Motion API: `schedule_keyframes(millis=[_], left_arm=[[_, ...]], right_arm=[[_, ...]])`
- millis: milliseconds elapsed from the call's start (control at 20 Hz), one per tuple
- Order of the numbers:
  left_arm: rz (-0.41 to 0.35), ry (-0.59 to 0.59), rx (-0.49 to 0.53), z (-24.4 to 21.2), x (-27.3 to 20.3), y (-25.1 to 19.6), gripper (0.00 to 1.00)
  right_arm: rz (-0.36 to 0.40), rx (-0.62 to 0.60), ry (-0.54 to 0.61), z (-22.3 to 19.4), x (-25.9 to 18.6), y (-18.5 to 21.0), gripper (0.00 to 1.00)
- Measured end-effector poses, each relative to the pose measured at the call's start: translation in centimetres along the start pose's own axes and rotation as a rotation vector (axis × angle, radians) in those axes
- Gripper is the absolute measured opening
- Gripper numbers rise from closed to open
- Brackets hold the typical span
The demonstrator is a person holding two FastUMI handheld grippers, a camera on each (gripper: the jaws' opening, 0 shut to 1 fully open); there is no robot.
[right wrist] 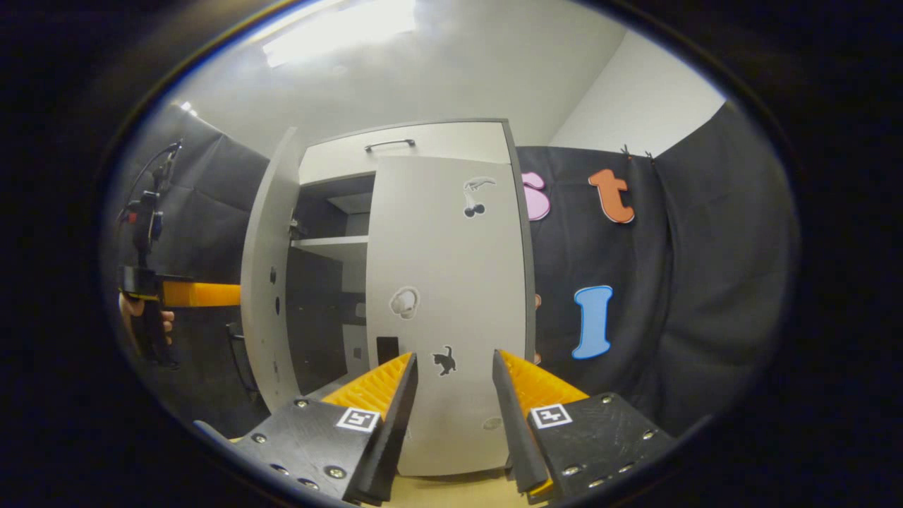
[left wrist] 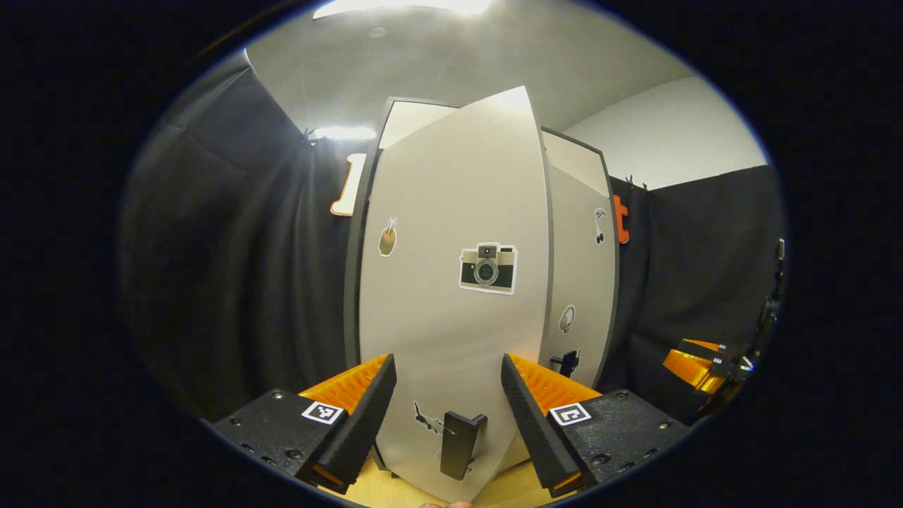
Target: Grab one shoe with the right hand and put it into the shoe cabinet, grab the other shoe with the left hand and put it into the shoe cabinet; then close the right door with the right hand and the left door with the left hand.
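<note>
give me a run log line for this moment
right door: closed | left door: ajar | left gripper: open, facing its handle | right gripper: open

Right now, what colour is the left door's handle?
Black, seen best in the left gripper view: handle on the left door.

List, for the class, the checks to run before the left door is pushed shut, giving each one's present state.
1. Right door flush with the cabinet: ok.
2. Left door closed: not ok, it stands ajar.
3. Left gripper open and lined up with the left door's handle: ok.
4. Right gripper open, holding nothing: ok.
5. Both shoes inside: cannot tell, the interior is dark.
</note>
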State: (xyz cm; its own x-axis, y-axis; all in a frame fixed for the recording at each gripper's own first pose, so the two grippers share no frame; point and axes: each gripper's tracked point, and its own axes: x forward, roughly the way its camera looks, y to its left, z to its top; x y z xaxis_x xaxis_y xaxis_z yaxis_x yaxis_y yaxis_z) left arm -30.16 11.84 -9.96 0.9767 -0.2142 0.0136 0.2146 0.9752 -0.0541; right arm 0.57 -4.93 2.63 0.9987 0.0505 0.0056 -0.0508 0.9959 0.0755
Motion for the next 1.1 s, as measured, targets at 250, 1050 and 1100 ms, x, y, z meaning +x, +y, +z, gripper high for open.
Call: schedule_keyframes(millis=[250, 1050, 1100], left_arm=[[-0.009, 0.009, -0.035, -0.2, 0.3, -0.4, 0.91], [0.068, 0.008, -0.028, -0.3, -0.1, 0.9, 0.91], [0.075, 0.004, -0.024, -0.2, -0.1, 1.0, 0.92]], right_arm=[[-0.016, -0.004, 0.015, -0.3, -0.6, -0.8, 0.6], [0.01, 0.014, -0.013, 0.5, 0.5, -0.2, 0.63], [0.013, 0.018, -0.015, 0.6, 0.6, -0.1, 0.63]])
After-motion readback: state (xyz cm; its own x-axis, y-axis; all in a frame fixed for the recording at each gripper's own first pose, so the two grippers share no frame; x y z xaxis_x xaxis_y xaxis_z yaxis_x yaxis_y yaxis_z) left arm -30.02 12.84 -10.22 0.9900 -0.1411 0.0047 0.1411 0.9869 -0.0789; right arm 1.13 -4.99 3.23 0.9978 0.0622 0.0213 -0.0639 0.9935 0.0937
